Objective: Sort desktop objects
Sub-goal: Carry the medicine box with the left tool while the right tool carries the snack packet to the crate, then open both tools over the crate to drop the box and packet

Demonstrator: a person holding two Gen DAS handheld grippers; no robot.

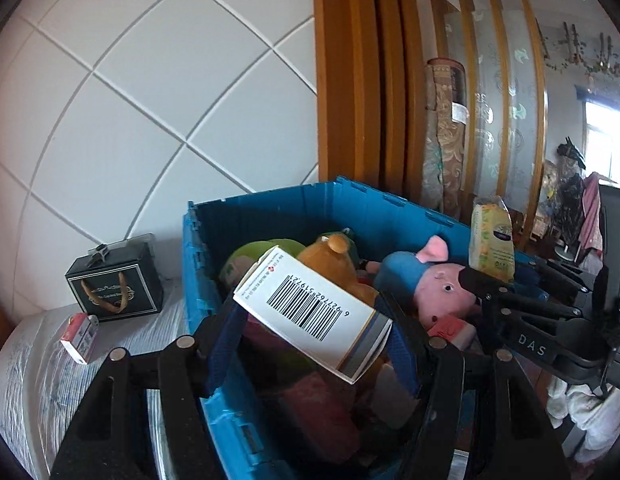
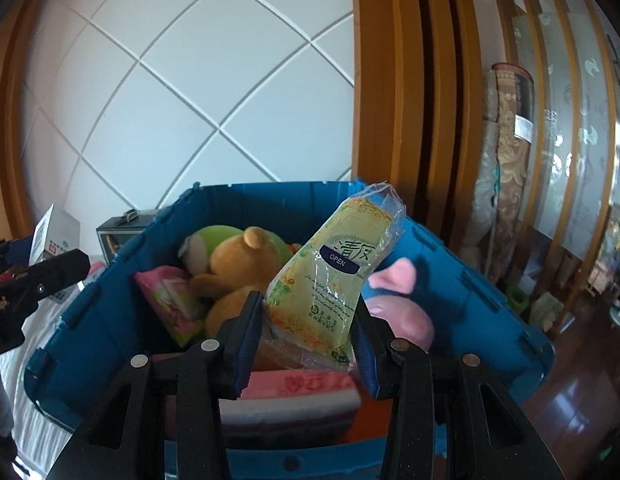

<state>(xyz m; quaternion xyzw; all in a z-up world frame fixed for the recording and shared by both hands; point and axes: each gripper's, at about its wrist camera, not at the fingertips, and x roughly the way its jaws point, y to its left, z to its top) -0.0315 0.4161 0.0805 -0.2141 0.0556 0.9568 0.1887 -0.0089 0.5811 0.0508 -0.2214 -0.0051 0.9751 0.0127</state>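
My left gripper (image 1: 310, 332) is shut on a white box with a barcode (image 1: 310, 312) and holds it over the blue crate (image 1: 270, 208). My right gripper (image 2: 310, 320) is shut on a yellow-green tissue pack (image 2: 333, 280) above the same crate (image 2: 110, 312). The pack also shows in the left wrist view (image 1: 491, 240), and the white box in the right wrist view (image 2: 50, 236). Inside the crate lie a brown plush bear (image 2: 238, 268), a green plush (image 2: 206, 244), a pink pig plush (image 1: 441, 284) and a pink packet (image 2: 170, 300).
A black gift box (image 1: 118, 280) and a small red-and-white box (image 1: 80, 338) sit on the white cloth (image 1: 38, 380) left of the crate. A tiled wall stands behind. A wooden frame and a rolled carpet (image 1: 445, 136) stand to the right.
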